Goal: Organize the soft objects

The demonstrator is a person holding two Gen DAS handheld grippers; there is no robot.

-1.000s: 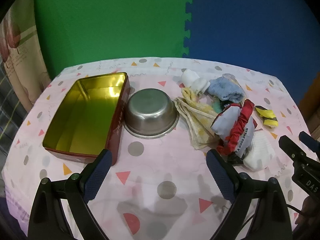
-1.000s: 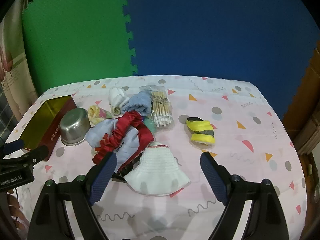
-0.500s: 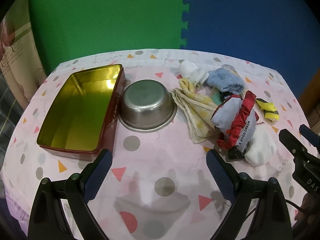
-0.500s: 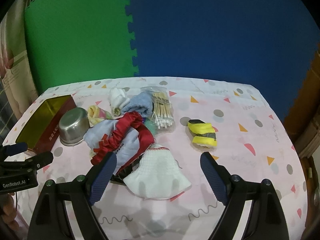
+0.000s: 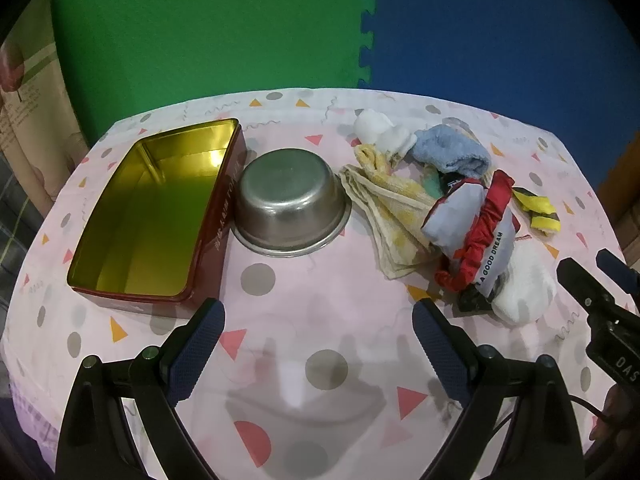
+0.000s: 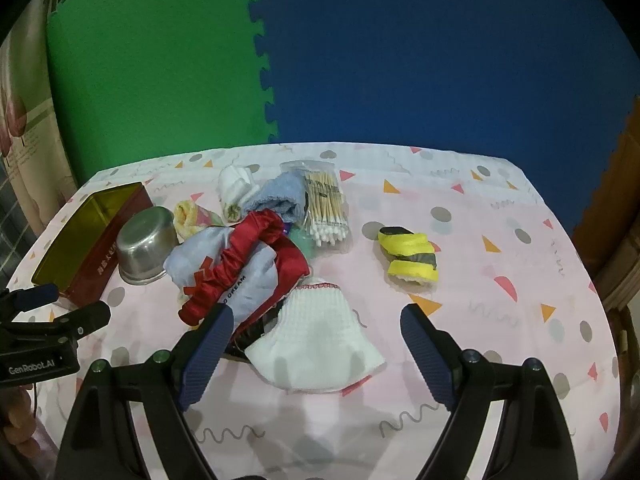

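Lying just ahead of right gripper point(image 6: 316, 344), between its spread jaws: white sock point(image 6: 320, 344), toe end toward gripper, on desk point(image 6: 500, 240). Right gripper nearer, empty. Left gripper point(image 5: 318, 340) also spread, empty; sock pile off to its right, open tin point(image 5: 152, 220) ahead-left.

place: staged home-style recording corner | backdrop: green foam mat point(image 5: 208, 28) joined to blue foam mat point(image 6: 440, 52) | surface: pink patterned tablecloth point(image 6: 500, 240) | left edge: printed poster point(image 5: 24, 92)
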